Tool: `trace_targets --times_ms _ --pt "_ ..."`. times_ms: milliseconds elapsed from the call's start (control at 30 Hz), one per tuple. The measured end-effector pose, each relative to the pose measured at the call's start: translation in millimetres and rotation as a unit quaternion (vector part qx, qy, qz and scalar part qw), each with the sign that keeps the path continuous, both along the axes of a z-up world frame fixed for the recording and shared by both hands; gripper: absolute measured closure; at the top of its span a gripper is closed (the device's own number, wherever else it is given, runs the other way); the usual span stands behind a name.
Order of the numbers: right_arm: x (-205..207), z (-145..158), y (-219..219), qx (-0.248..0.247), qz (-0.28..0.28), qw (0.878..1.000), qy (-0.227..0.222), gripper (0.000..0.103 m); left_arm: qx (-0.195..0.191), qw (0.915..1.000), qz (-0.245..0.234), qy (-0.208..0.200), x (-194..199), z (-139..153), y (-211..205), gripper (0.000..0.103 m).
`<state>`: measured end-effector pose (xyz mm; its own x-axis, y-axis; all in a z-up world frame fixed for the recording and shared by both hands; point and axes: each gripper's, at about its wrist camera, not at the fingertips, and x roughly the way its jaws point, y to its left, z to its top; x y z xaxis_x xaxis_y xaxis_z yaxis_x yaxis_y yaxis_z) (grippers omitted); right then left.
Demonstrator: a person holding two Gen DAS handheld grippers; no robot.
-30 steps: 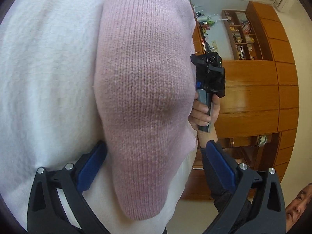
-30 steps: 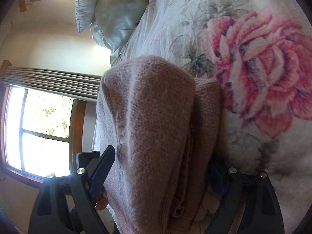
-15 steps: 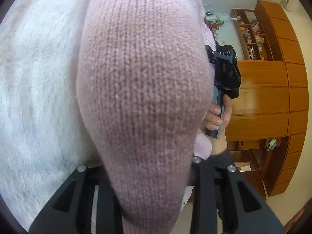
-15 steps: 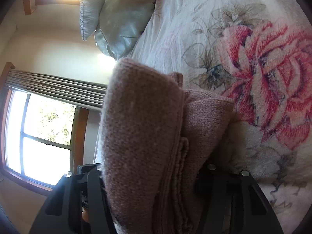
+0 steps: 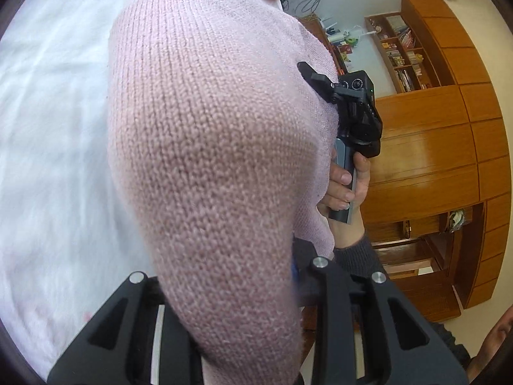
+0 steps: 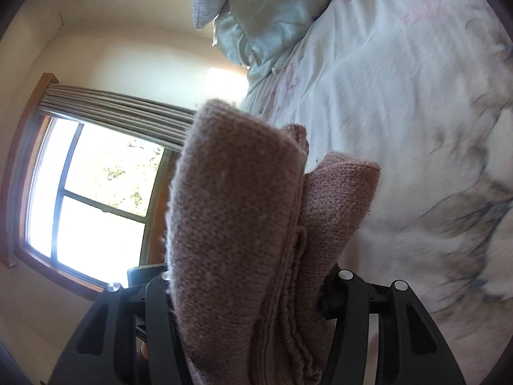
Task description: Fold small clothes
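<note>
With both your left tool (image 5: 231,337) and right tool (image 6: 250,308) clamped on the pink sweater (image 5: 208,160), the bunched layers risk slipping unevenly onto the bed (image 6: 400,112).

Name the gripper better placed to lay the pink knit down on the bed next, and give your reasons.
Neither clearly: the left gripper and the right gripper both have their jaws clamped on the pink knit, lifted over the bedspread. Probably lower both together.
</note>
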<state>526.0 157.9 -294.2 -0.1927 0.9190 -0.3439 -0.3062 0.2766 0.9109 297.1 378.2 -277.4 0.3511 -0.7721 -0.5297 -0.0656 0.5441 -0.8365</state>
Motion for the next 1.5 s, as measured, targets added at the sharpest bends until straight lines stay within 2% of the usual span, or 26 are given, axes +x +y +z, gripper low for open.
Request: trace_targets --times_ms 133,167,233,267,300,333,367,400,467,533,633,667,733,833,867,933,1000,1067,1100,1133,1167,1267,1300,1400,1467,1500 --pt "-50.1 -35.4 59.6 -0.006 0.054 0.998 0.028 0.048 -0.002 0.9986 0.039 0.036 -71.3 -34.4 30.8 0.075" --pt "-59.6 -46.3 68.9 -0.019 0.064 0.997 0.031 0.044 0.004 0.9978 0.046 0.048 -83.0 -46.4 31.6 0.07" --pt "-71.8 -60.5 79.1 -0.067 0.067 0.995 0.008 0.033 0.026 0.9958 0.057 0.067 -98.1 -70.4 28.7 0.046" --pt "-74.1 -60.9 77.0 -0.07 0.064 0.995 0.007 0.031 0.025 0.9952 0.066 0.067 -103.6 -76.5 28.6 0.046" --pt "-73.6 -57.9 72.1 -0.075 0.057 0.995 0.014 0.027 0.014 0.9953 0.074 0.061 -108.0 -76.2 30.4 0.044" --pt "-72.1 -51.3 63.2 -0.079 0.044 0.996 0.021 0.02 -0.007 0.995 0.085 0.051 -112.8 -71.5 34.7 0.034" --pt "-71.0 -41.2 49.9 -0.078 0.028 0.996 0.016 0.018 -0.025 0.994 0.099 0.04 -118.3 -64.3 41.6 0.028" --pt "-70.0 -28.9 35.1 -0.08 0.01 0.997 0.004 0.018 -0.029 0.9922 0.119 0.024 -126.0 -52.9 52.0 0.015" --pt "-71.2 -0.6 5.5 -0.074 -0.03 0.996 -0.031 0.021 -0.011 0.9855 0.169 -0.011 -142.6 -28.3 78.0 0.014" --pt "-75.6 18.9 -3.0 -0.07 -0.033 0.996 -0.054 0.035 -0.027 0.9752 0.211 -0.06 -155.0 -3.9 102.0 0.015" --pt "-81.8 22.3 18.4 -0.105 -0.011 0.992 -0.071 0.053 -0.087 0.9681 0.195 -0.132 -145.9 25.5 107.5 0.015" --pt "-82.4 17.1 26.1 -0.117 -0.007 0.99 -0.073 0.068 -0.109 0.9671 0.178 -0.145 -136.5 29.7 101.8 0.015" --pt "-81.4 10.5 37.7 -0.129 -0.011 0.989 -0.075 0.089 -0.151 0.9642 0.158 -0.151 -116.3 22.5 90.6 0.016" --pt "-78.7 13.8 31.3 -0.106 -0.039 0.99 -0.085 0.092 -0.198 0.9652 0.127 -0.114 -84.2 -10.0 65.0 0.019" --pt "-74.7 7.8 28.8 -0.11 -0.05 0.989 -0.08 0.092 -0.178 0.9715 0.126 -0.092 -76.8 -19.9 54.1 0.022" --pt "-66.2 -19.8 21.7 -0.139 -0.065 0.987 -0.053 0.092 -0.173 0.9732 0.134 -0.07 -77.0 -48.8 50.1 0.058" --pt "-61.5 -40.4 19.3 -0.15 -0.06 0.987 -0.028 0.089 -0.172 0.9728 0.144 -0.055 -79.9 -59.7 52.4 0.077" --pt "-64.2 -28.9 14.5 -0.141 -0.054 0.988 -0.038 0.081 -0.18 0.9725 0.135 -0.059 -81.7 -47.0 55.0 0.056" --pt "-68.0 -16.1 10.3 -0.128 -0.053 0.989 -0.05 0.08 -0.185 0.9709 0.132 -0.076 -84.4 -33.6 58.5 0.027" --pt "-72.9 -1.5 4.9 -0.12 -0.061 0.989 -0.069 0.079 -0.184 0.9685 0.136 -0.098 -87.3 -18.2 70.3 0.018" --pt "-78.4 14.4 1.7 -0.108 -0.065 0.988 -0.09 0.079 -0.184 0.9661 0.138 -0.118 -85.4 -4.2 77.3 0.015" --pt "-89.6 33.1 10.8 -0.075 -0.042 0.992 -0.094 0.077 -0.168 0.9669 0.143 -0.128 -56.6 12.5 94.2 0.014" --pt "-90.5 29.6 19.9 -0.076 -0.032 0.993 -0.089 0.077 -0.165 0.9696 0.138 -0.116 -42.4 8.3 96.1 0.014" --pt "-86.4 -4.9 36.7 -0.092 -0.022 0.995 -0.04 0.079 -0.105 0.9826 0.141 -0.06 -1.0 -18.6 98.1 0.017" --pt "-81.0 -30.6 39.3 -0.108 -0.028 0.994 -0.016 0.101 -0.092 0.9846 0.142 -0.042 5.8 -36.1 101.6 0.031" --pt "-78.9 -37.3 35.5 -0.108 -0.033 0.994 -0.007 0.103 -0.092 0.985 0.14 -0.04 6.4 -37.6 107.5 0.036"
